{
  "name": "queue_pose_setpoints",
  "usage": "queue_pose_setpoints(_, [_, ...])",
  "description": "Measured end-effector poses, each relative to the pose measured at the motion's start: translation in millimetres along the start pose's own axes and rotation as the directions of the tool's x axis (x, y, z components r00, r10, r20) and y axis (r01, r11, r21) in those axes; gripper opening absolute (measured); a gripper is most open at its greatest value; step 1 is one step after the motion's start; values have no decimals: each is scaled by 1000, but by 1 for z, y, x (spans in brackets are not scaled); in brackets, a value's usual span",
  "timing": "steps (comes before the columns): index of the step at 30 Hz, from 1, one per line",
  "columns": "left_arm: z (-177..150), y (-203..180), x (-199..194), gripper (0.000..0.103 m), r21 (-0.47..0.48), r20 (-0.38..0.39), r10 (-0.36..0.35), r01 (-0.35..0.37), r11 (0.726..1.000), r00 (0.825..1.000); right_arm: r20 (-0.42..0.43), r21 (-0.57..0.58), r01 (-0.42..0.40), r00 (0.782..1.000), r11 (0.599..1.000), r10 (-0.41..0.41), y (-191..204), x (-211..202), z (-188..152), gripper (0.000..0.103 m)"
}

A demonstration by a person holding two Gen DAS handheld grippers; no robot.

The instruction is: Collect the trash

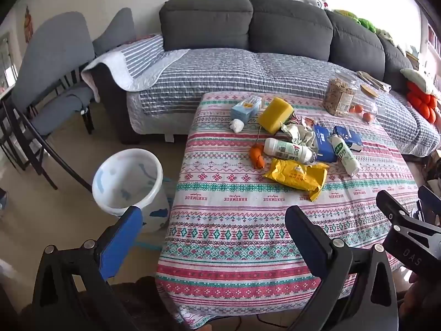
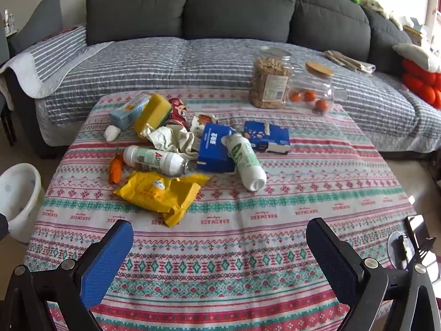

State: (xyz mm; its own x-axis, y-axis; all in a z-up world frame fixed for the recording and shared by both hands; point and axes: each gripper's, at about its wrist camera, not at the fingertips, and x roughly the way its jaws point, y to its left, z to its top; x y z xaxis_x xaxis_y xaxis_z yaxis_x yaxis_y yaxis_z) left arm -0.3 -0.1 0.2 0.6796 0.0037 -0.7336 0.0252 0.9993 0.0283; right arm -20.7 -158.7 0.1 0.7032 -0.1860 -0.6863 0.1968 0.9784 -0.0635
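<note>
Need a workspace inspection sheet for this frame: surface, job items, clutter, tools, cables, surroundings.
Surface: patterned tablecloth, near half bare.
Job's things: yellow wrapper, two white bottles lying flat, crumpled paper, blue boxes; white bin on the floor left of the table.
Clutter: snack jar, lidded jar with oranges, yellow sponge.
Grippers: left tool and right tool open, empty.
Cables: nothing seen.
Surroundings: grey sofa, chair.

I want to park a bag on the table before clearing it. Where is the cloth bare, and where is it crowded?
Bare: the near strip of tablecloth between the yellow wrapper and both open grippers, and the right side beyond the blue box. Crowded: the far-left middle, around the bottles, crumpled paper and sponge; jars fill the far right corner.
</note>
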Motion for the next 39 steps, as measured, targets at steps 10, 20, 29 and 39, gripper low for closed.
queue_pose_setpoints(10, [9, 5, -2, 103, 11, -5, 12, -12, 1000, 1000, 17, -6, 7, 1000, 1000, -6, 3, -1, -2, 103])
queue_pose_setpoints(20, [1, 8, 1, 103, 11, 4, 33, -33, 999, 999, 12, -7, -9, 1000, 1000, 9, 3, -4, 2, 103])
queue_pose_setpoints(29, [0, 8, 1, 103, 7, 6, 37, -37, 999, 999, 11, -6, -14, 1000, 1000, 14, 5, -5, 2, 103])
queue_pose_setpoints(39, [0, 10, 0, 103, 4, 12, 40, -40, 999, 999, 12, -7, -15, 1000, 1000, 15, 5, -5, 2, 103])
